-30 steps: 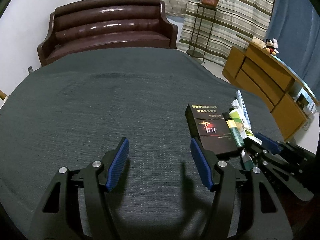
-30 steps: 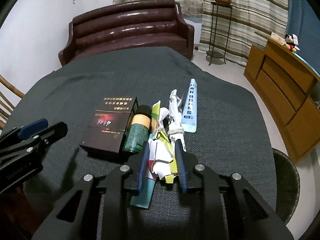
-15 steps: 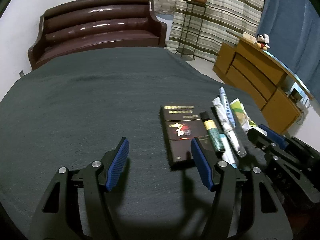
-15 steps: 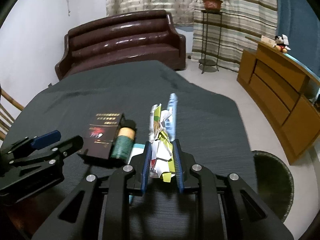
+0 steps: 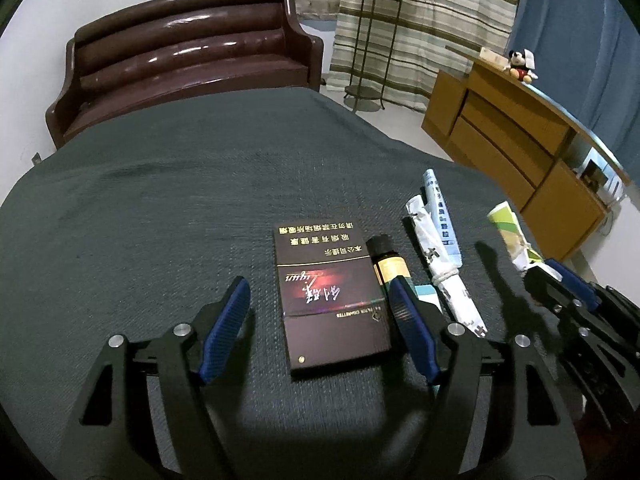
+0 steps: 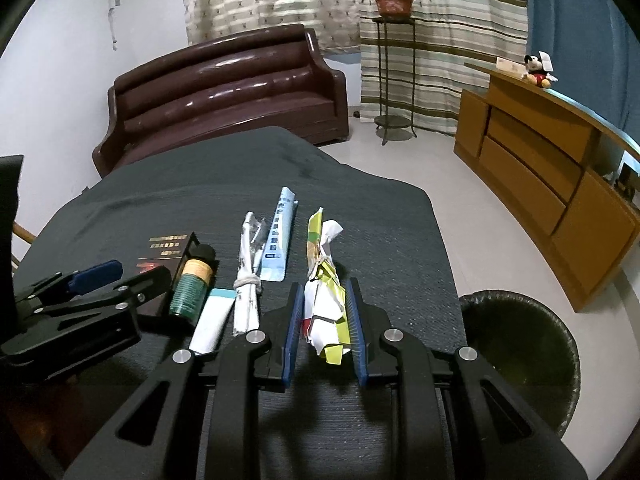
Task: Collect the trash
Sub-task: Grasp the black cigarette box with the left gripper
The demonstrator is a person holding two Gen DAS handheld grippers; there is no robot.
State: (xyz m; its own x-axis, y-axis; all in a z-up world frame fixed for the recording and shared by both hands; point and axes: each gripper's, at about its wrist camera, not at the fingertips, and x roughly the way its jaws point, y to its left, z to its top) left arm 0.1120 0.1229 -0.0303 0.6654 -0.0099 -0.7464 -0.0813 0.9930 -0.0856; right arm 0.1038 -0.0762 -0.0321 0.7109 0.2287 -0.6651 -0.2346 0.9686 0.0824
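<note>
On the counter (image 6: 380,216) a box (image 5: 326,292), a bottle (image 6: 191,284), a tube (image 6: 212,322), a rolled wrapper (image 6: 248,280) and a sachet (image 6: 280,240) lie side by side from left to right, with a bin (image 6: 520,356) on the floor to the right and a sofa (image 6: 224,92) behind.

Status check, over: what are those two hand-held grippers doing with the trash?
Right hand-held gripper shut on crumpled wrapper. Left hand-held gripper opening around dark box, untouched. Bin clear.
</note>
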